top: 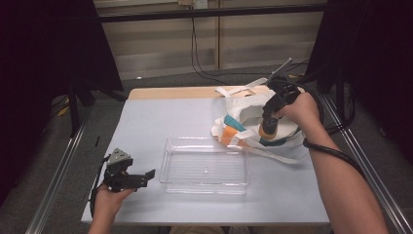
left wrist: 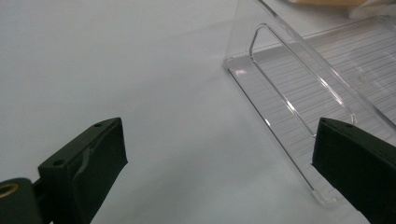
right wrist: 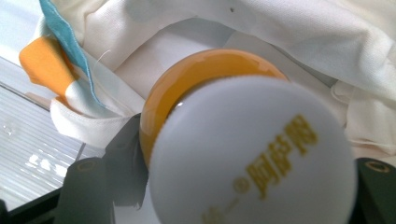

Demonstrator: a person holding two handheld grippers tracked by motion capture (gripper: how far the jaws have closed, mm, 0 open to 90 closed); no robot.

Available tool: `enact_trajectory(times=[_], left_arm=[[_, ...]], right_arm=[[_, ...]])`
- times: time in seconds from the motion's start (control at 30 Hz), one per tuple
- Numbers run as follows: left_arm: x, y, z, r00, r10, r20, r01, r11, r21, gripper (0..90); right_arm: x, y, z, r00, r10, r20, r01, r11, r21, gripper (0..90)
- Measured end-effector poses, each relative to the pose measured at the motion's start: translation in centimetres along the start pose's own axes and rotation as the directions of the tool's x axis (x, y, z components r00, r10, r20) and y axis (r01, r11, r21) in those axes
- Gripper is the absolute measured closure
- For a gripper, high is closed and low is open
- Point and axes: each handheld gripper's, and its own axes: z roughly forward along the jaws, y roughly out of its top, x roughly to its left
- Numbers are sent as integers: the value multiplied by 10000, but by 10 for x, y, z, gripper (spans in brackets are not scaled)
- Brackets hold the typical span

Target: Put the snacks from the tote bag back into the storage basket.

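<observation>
Over at the far right of the pale blue-grey table [top: 146, 126], the right gripper [top: 269, 127] has its black jaws clamped on a small round orange bottle with a white cap [right wrist: 219, 135]. From the high view, the bottle [top: 268, 128] sits held just above the open mouth of a crumpled white cloth bag with teal and orange patches [top: 243, 114], whose long white straps trail across the tabletop. In the right gripper view, the white cap faces the camera with yellow printed characters on it, and the bag's white cloth [right wrist: 289, 42] lies close behind and around the bottle.

Nearer the person, a clear rectangular plastic tray [top: 204, 168] rests flat at the middle of the table, just beside the bag. The left gripper [top: 146, 178] lies low at the near left corner, its jaws spread wide with nothing between them, pointing toward the tray's left wall [left wrist: 289, 70] and apart from it.
</observation>
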Motion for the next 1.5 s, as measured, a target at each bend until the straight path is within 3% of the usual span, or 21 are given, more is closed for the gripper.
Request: enact_trajectory(times=[0.47, 1.07, 1.37, 1.5], left_arm=[[-1, 0, 0, 10000, 44, 76, -44, 10000, 46, 28], [-1, 0, 1, 10000, -11, 74, 11, 10000, 19, 28], [-1, 0, 0, 10000, 37, 12, -37, 10000, 30, 28], [-2, 1, 0, 10000, 36, -21, -36, 10000, 3, 28]], right_arm=[[3, 1, -22, 9988, -480, -131, 482, 9986, 196, 304], [22, 1, -42, 9913, -1277, -322, 1286, 9913, 268, 304], [28, 0, -50, 9901, -1355, -365, 1365, 9902, 286, 304], [31, -1, -54, 9864, -1597, -379, 1607, 9867, 251, 304]])
